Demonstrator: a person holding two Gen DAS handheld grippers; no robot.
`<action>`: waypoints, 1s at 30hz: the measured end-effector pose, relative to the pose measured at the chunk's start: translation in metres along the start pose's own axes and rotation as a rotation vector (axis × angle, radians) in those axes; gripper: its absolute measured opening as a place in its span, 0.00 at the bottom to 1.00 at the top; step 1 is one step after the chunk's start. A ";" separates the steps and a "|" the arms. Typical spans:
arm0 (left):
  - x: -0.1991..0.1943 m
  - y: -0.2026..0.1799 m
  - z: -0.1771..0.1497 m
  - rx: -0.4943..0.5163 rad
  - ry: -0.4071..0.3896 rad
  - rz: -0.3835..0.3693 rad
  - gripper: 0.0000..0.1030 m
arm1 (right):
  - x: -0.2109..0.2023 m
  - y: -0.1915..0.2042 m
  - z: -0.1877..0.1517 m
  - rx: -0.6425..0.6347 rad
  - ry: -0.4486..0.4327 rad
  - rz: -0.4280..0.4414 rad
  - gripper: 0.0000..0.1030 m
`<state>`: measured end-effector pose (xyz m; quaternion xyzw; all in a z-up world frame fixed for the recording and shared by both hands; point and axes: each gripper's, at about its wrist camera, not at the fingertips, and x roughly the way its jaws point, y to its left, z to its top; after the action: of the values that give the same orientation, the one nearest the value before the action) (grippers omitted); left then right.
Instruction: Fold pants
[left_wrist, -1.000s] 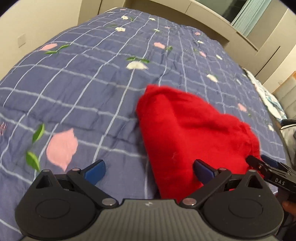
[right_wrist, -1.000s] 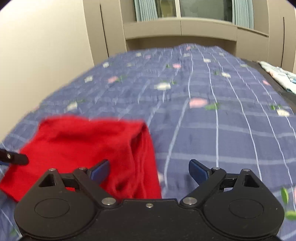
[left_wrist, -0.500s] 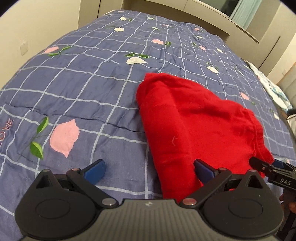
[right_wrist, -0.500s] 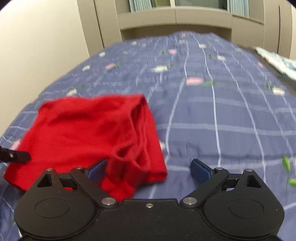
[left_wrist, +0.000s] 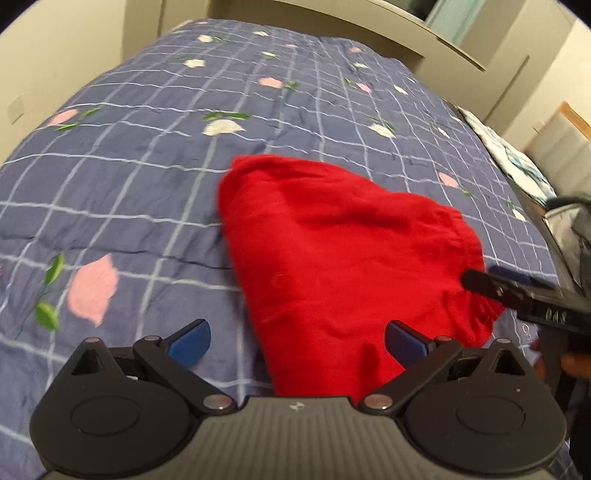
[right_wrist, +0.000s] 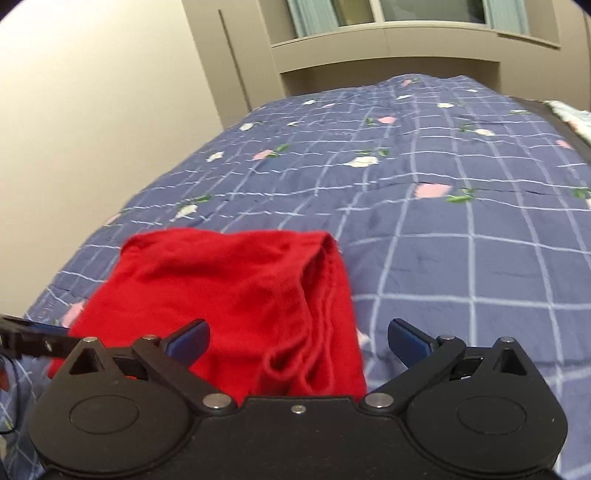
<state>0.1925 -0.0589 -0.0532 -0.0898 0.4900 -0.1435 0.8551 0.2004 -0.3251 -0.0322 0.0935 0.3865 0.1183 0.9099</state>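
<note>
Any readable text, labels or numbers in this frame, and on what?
"DAS", seen upside down in the left view: on the black body of the right tongs, beside the red pants.
Pale letters on the quilt by those tongs: too blurred to read.
Nothing else legible in either view.

Red pants folded on quilt; right claw spread wide

Your left gripper is held low and level, its two blue fingers spread wide apart and gripping nothing. Your right gripper sits beside it, close on its right, its blue fingers equally wide apart and empty.
</note>
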 end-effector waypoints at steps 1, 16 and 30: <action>0.004 -0.001 0.002 0.001 0.006 -0.003 1.00 | 0.005 -0.003 0.003 0.006 0.007 0.023 0.99; 0.029 0.015 0.021 -0.123 0.048 -0.072 0.91 | 0.027 -0.021 0.010 0.107 0.069 0.132 0.87; 0.019 0.015 0.023 -0.121 0.046 -0.042 0.46 | 0.009 -0.008 -0.001 0.149 0.048 0.023 0.33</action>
<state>0.2238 -0.0505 -0.0615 -0.1482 0.5152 -0.1338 0.8335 0.2067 -0.3300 -0.0413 0.1624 0.4148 0.1018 0.8895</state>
